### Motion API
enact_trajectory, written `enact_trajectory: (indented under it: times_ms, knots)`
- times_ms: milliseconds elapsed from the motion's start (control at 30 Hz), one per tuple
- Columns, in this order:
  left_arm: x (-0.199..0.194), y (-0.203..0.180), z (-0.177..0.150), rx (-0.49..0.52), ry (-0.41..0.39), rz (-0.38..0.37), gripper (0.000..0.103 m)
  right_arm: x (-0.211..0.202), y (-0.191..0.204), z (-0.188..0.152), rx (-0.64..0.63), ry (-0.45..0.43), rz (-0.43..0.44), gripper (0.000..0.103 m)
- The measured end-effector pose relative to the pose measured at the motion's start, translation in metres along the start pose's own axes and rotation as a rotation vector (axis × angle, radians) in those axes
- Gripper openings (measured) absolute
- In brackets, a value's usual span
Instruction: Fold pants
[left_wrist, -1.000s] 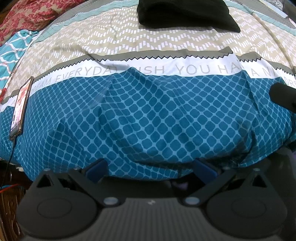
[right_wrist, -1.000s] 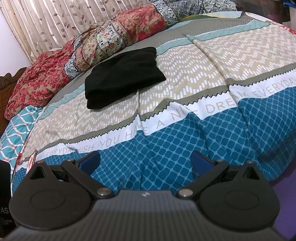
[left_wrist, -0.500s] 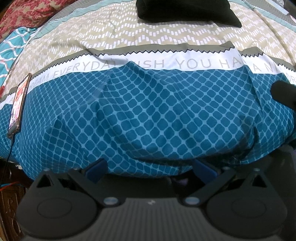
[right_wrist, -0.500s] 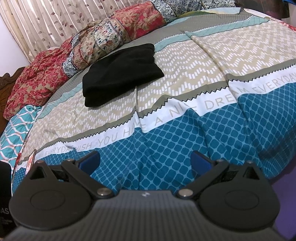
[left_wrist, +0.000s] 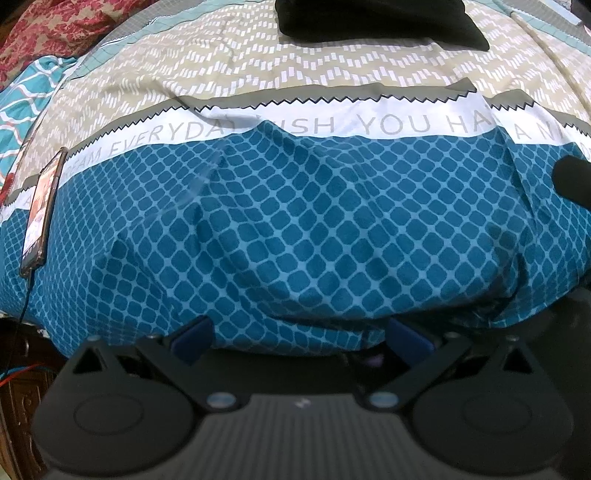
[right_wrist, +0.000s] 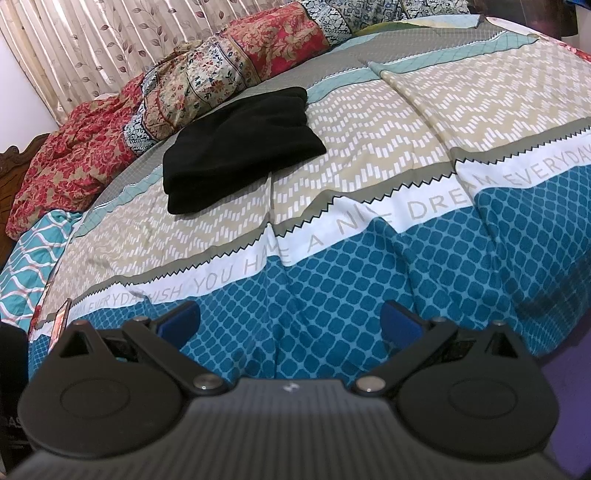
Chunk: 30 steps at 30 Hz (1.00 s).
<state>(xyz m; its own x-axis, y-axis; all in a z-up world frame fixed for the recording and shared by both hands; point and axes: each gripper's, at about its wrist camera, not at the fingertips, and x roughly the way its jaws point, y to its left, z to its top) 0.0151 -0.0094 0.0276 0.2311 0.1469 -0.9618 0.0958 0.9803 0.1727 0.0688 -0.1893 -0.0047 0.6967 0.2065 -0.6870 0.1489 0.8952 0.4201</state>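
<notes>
Black pants (right_wrist: 240, 147) lie folded into a thick rectangle on the beige band of the bed cover, far from both grippers. In the left wrist view only the near edge of the pants (left_wrist: 380, 20) shows at the top. My left gripper (left_wrist: 301, 338) is open over the blue patterned front edge of the bed, holding nothing. My right gripper (right_wrist: 290, 321) is open too, low over the same blue band, with empty space between its blue pads. The dark tip of the right gripper (left_wrist: 574, 177) pokes in at the right edge of the left wrist view.
A phone (left_wrist: 40, 210) with a cable lies on the bed's left edge. A heap of red and floral bedding (right_wrist: 166, 96) sits behind the pants, with curtains (right_wrist: 92, 40) beyond. The bed cover (right_wrist: 406, 122) spreads wide around the pants.
Both grippers have drawn slightly back and down from the bed; the pants sit a bit higher in both views. Nothing was grasped or let go.
</notes>
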Motion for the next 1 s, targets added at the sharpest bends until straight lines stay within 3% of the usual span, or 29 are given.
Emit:
enact_trajectory:
  times_ms: [867, 1000]
  knots:
    - [0.0014, 0.0014, -0.0010, -0.024, -0.002, 0.018, 0.103, -0.0006, -0.0011, -0.0005, 0.002, 0.001, 0.000, 0.103]
    - [-0.0078, 0.0021, 0.0023, -0.021, -0.049, 0.057, 0.103, -0.0053, 0.0017, 0.0019, -0.004, -0.022, 0.000, 0.103]
